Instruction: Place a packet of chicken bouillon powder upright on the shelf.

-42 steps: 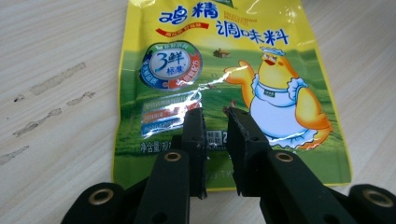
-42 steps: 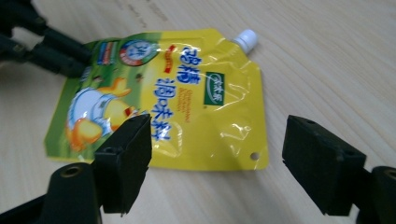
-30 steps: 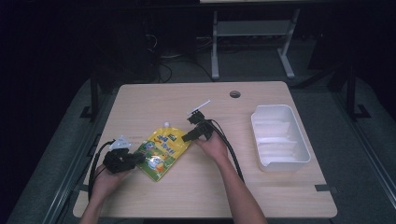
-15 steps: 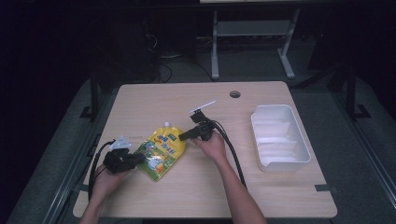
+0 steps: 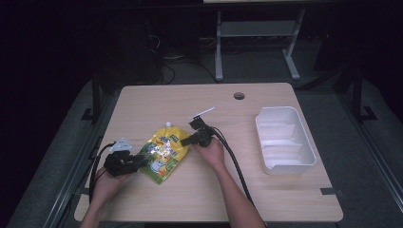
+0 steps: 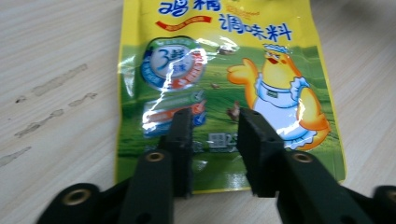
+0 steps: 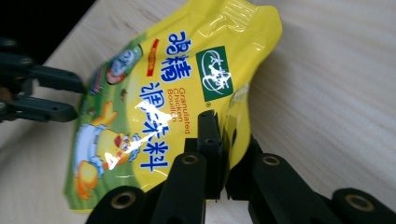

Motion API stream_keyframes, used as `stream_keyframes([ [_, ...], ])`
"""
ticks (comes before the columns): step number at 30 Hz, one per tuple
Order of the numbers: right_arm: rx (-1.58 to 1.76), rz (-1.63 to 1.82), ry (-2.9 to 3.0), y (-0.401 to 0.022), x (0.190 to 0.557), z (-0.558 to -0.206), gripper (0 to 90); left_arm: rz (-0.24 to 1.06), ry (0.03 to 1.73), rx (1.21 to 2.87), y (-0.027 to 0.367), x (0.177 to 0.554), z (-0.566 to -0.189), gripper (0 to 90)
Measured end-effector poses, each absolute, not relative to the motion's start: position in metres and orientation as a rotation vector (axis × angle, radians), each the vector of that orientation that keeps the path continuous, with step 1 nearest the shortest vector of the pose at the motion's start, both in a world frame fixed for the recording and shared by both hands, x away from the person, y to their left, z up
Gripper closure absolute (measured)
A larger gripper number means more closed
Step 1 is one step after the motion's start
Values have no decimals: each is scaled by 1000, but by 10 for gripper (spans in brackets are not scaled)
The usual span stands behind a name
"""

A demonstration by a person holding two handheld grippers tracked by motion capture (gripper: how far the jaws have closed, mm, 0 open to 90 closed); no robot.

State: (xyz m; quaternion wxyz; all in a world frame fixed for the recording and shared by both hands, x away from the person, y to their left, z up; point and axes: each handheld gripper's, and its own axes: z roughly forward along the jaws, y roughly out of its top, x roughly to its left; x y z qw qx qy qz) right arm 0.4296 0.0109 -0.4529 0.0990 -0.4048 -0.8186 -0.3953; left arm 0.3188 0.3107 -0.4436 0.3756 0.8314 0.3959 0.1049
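High view
Table (image 5: 190, 102): light wood, with a round cable hole (image 5: 239, 96) near its far edge.
Seasoning pouch (image 5: 161, 153): yellow and green, lying flat left of the table's middle, white spout end pointing away from the person.
Left tool (image 5: 139, 161): in the person's left hand (image 5: 107, 183) at the near left, jaws over the pouch's near left end.
Right tool (image 5: 186, 140): in the right hand (image 5: 211, 153), at the pouch's right edge; its cable runs back along the forearm.
White tray (image 5: 304, 137): rectangular, open, near the table's right edge, well apart from the pouch.

Left gripper view
Pouch (image 6: 224, 88): flat on the table, cartoon chicken and Chinese lettering facing up, bottom seam nearest the camera.
Left tool (image 6: 212, 149): jaws parted by a clear gap, over the pouch's bottom edge; they have hold of nothing.

Right gripper view
Pouch (image 7: 159, 107): "Granulated Chicken Bouillon" legible; the side edge lifts and buckles.
Right tool (image 7: 226, 158): jaws nearly together, pinching the pouch's side edge between them.
Left tool (image 7: 46, 93): farther off at the left, jaws apart at the pouch's far end.
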Motion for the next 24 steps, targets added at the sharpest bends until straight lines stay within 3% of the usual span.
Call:
stream_keyframes([
  [3,-1173,-1215,-2432,8,427,-443,889,257,1018,2087,315,318,-441,578],
  [8,-1059,-1343,-2475,-1,413,-405,894,231,1006,1962,324,317,-430,355],
  [12,-970,-1396,-2515,-4,402,-382,895,215,989,1907,325,316,-427,248],
  [17,-860,-1433,-2556,-4,391,-363,896,160,949,1863,324,316,-427,227],
  [24,-630,-1431,-2622,1,369,-339,894,53,863,1823,319,317,-430,297],
])
